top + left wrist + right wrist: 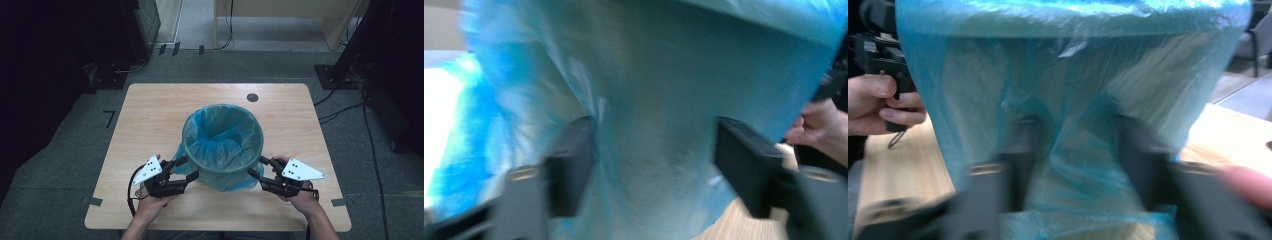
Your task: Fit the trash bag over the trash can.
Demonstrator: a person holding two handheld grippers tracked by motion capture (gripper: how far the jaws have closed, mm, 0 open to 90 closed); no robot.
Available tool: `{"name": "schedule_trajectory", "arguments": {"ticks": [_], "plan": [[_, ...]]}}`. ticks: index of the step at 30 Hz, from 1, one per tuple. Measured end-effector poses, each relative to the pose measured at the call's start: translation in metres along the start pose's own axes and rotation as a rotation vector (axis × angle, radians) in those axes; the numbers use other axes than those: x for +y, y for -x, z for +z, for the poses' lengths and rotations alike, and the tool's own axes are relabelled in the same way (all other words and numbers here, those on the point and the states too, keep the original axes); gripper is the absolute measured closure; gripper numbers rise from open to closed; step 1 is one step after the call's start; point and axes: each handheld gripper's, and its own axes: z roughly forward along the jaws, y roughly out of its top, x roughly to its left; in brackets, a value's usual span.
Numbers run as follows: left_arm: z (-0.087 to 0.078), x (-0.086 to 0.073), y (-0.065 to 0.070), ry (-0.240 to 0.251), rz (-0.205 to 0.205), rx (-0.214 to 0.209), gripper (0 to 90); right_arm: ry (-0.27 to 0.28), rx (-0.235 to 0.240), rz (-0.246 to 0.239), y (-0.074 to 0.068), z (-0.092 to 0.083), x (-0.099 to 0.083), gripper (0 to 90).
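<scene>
Room: grey carpeted floor [60, 150] around the bench, black cables trailing across it on the far right, dark equipment at both sides.
Bench: light wooden bench [150, 115] with rounded corners; a small dark round hole [252, 97] sits beyond the bin near the far edge.
Bin: round waste bin [222, 165] standing upright at the bench's middle, toward the person's side.
Liner: thin translucent blue plastic bag [220, 131] lines the bin, folded over its rim and hanging loose down the outer wall; a flap of it bunches on the bench at the bin's lower left.
Left claw: black two-jaw left claw [186, 168] held in the person's hand at the bin's left flank, jaws spread with a clear gap, pointing at the wall just under the rim. In the left gripper view the jaws stand on either side of a stretch of blue film, blurred; no pinch can be made out.
Right claw: black two-jaw right claw [257, 166] at the bin's right flank, jaws apart. In the right gripper view a gathered fold of film hangs between them; whether the pads touch it is lost in blur.
</scene>
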Motion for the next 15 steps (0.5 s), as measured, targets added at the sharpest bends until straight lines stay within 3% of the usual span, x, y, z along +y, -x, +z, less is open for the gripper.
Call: {"name": "schedule_trajectory", "arguments": {"ticks": [2,5,8,10,11,15], "plan": [[0.0,-0.001,0.002,-0.001,0.02,0.025,53.6,-0.01,-0.009,-0.007,-0.001,0.001,-0.001,88.0],[-0.005,-0.002,-0.002,0.007,0.008,0.019,71.0,-0.049,-0.026,-0.034,-0.003,0.003,-0.002,90.0],[-0.007,-0.004,-0.008,-0.017,-0.013,0.058,87.4,-0.129,-0.086,-0.092,-0.005,0.008,-0.008,90.0],[-0.006,-0.008,-0.013,-0.04,-0.036,0.061,90.0,-0.194,-0.107,-0.106,-0.005,0.014,-0.016,90.0],[-0.004,-0.011,-0.017,-0.088,-0.055,0.083,90.0,-0.23,-0.115,-0.113,-0.005,0.017,-0.02,90.0],[0.003,-0.023,-0.028,-0.195,-0.105,0.142,90.0,-0.351,-0.141,-0.169,-0.007,0.026,-0.034,90.0]]}}
